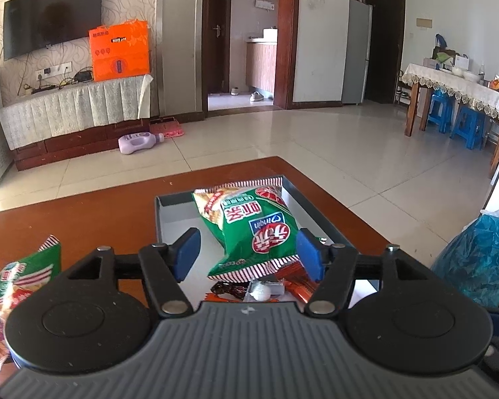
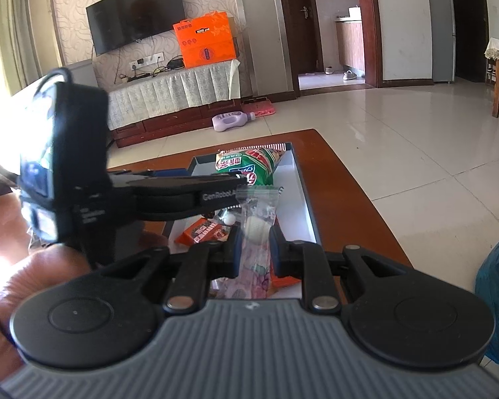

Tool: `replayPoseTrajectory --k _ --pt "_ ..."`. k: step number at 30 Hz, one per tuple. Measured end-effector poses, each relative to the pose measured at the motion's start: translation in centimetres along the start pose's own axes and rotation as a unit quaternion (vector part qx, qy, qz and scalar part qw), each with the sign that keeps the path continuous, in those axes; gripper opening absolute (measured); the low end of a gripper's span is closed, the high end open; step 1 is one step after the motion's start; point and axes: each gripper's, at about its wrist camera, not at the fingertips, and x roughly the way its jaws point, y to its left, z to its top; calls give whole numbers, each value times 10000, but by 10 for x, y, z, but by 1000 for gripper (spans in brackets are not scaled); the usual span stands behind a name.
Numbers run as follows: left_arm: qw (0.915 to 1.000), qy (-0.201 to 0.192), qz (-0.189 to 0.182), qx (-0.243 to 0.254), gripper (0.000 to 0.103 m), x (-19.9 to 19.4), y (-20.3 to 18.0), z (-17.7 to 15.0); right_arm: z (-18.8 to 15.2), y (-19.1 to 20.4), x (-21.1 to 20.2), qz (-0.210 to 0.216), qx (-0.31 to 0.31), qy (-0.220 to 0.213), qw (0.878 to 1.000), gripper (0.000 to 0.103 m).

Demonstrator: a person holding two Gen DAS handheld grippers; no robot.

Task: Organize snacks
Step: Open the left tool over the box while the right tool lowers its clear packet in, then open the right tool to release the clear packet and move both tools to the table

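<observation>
A grey tray [image 1: 307, 199] sits on the brown table [image 1: 93, 212]. A green chip bag [image 1: 249, 226] lies in it, above small sweets and an orange wrapper [image 1: 299, 287] at the near end. My left gripper [image 1: 248, 252] is open over the tray, its blue pads either side of the bag's near end without squeezing it. A second green chip bag [image 1: 20, 282] lies on the table at the left. My right gripper [image 2: 253, 252] is shut on a clear zip pouch of sweets [image 2: 257, 226], held upright over the tray's [image 2: 304, 196] near end. The left gripper [image 2: 216, 189] crosses that view.
A blue plastic bag [image 1: 479, 259] sits at the table's right edge. Beyond the table is tiled floor, a TV cabinet [image 1: 73, 109] with an orange box, a purple bottle [image 1: 138, 141] on the floor, and a dining table [image 1: 462, 93] with blue stools at far right.
</observation>
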Motion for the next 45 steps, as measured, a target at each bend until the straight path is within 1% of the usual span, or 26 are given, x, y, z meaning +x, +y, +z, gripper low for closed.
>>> replayPoseTrajectory --k 5,9,15,23,26,29,31,33,36,40,45 --pt "9999 -94 81 -36 74 -15 10 1 -4 0 6 13 -9 67 10000 21" --pt "9998 -103 142 -102 74 -25 18 1 -4 -1 11 4 13 73 10000 21" --pt "9998 -76 187 -39 74 -35 23 -4 -4 2 24 13 -7 62 10000 21" --pt "9997 -114 216 -38 75 -56 35 -11 -7 5 40 -91 -18 101 9999 22" --pt "9996 -123 258 3 75 -65 41 -13 -9 8 44 -65 -62 150 9998 23" --pt "9994 -164 303 6 75 -75 50 -13 -10 8 43 -91 -63 171 9998 30" --pt "9992 -189 346 -16 75 -83 57 -13 -9 7 42 -123 -2 181 9998 39" --pt "9989 -213 408 -56 75 -91 67 -13 -6 7 39 -119 94 95 9998 47" --pt "9982 -257 529 -125 75 -104 83 -13 -3 9 35 -196 195 -84 9996 48" --pt "9965 -330 727 -260 75 -123 112 -12 -1 17 33 -122 353 -171 9992 48" --pt "9926 -343 1085 -425 76 -148 157 -17 2 53 38 222 121 -260 9993 48"
